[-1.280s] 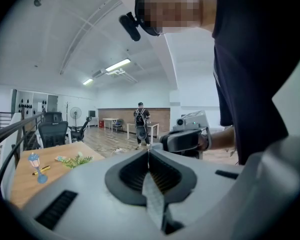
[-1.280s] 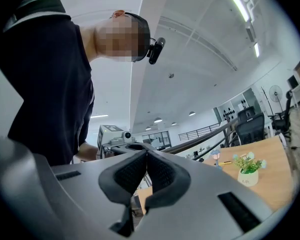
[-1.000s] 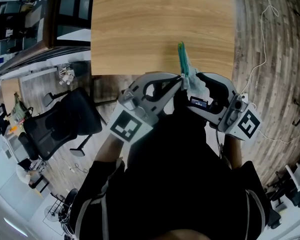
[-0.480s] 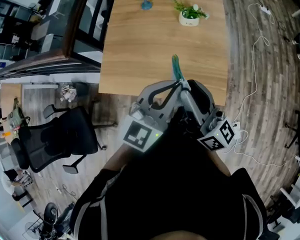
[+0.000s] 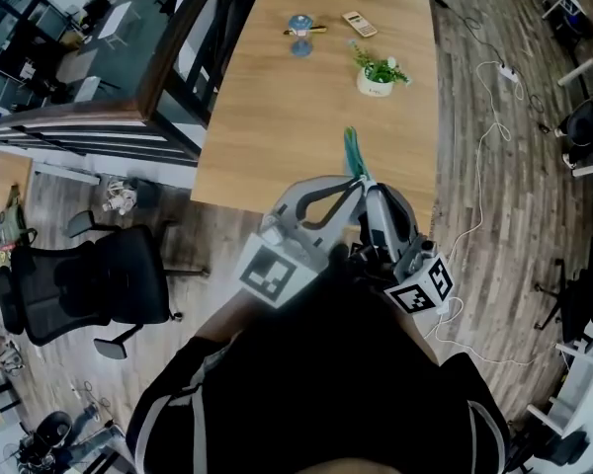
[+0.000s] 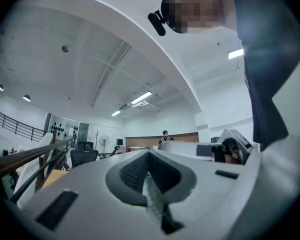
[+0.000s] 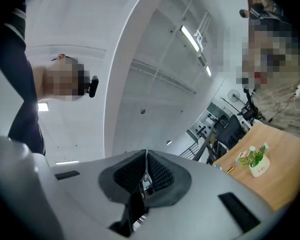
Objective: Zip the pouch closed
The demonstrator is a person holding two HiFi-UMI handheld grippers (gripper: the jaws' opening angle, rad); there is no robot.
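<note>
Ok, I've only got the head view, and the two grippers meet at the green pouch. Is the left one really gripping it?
Observer: Yes. The left gripper view shows the left gripper shut on a thin, mesh-like strip of the pouch.
Operator: And the right one?
Observer: The right gripper is shut as well, with a small pale bit of the pouch pinched in it. I cannot tell whether that bit is the zip pull.

Pouch [image 5: 351,152]: all but teal tip hidden behind L hand-held gripper [image 5: 360,177]. Far blue item [image 5: 299,36] unclear.
</note>
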